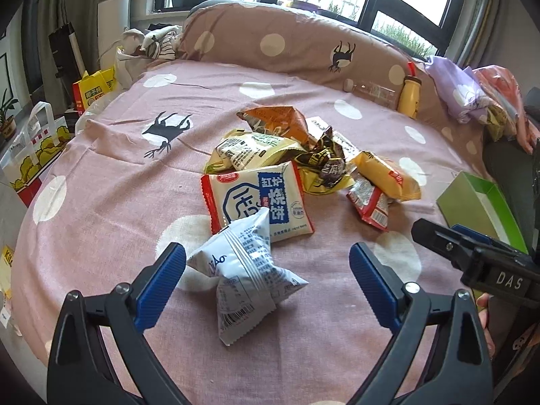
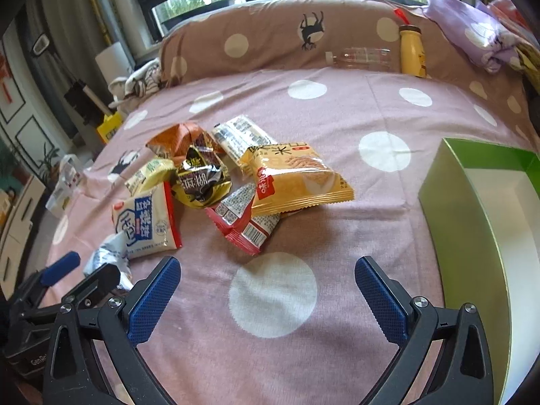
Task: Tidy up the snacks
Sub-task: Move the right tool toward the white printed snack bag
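Left gripper (image 1: 266, 263) and right gripper (image 2: 268, 275), both spread wide and holding nothing, hover over the bed (image 1: 111, 182). Green box (image 2: 472, 202) sits empty at right; the snack pile (image 2: 236, 182) lies mid-bed. White packet (image 1: 243, 270) lies between the left jaws, untouched: lower squarely, pinch its middle, then carry to the box.
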Demonstrator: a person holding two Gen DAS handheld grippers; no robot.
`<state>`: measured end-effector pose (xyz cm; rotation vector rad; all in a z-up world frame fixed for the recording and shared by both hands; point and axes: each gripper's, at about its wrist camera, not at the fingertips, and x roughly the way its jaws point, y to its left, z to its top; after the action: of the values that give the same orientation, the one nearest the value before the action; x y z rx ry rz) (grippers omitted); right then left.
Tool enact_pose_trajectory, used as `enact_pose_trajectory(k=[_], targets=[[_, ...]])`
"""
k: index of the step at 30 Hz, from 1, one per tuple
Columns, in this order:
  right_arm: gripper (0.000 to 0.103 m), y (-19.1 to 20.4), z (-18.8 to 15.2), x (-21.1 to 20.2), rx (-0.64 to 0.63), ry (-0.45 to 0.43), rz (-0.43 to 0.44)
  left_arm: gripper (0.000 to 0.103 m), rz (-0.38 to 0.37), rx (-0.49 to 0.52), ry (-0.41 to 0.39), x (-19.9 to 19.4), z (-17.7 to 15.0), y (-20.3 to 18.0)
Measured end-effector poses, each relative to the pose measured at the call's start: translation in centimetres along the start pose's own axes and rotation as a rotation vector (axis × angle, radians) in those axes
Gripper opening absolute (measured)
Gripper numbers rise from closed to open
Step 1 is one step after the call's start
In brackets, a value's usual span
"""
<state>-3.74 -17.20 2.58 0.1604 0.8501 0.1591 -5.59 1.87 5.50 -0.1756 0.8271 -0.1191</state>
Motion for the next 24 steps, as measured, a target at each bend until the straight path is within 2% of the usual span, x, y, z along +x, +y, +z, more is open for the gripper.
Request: enact_pose_trajectory(k=[5,12,24], targets=[[0.103,-0.7,0.3,-1.1,0.090,-0.036,0.043,0.096,-0.042,-0.026,-0.008,-0.3,-0.4,0.0],[0.103,-0.6,0.4,-1.4,0.119,-0.047,0.093,0.095,-0.035,-0.035,-0.002,-0.1,-0.4,-0.1],[0.103,0.5,0.7,-1.8,0.131,-0.067,0.125,0.094,-0.042,-0.049,-0.008,-0.5,-0.2,0.5]])
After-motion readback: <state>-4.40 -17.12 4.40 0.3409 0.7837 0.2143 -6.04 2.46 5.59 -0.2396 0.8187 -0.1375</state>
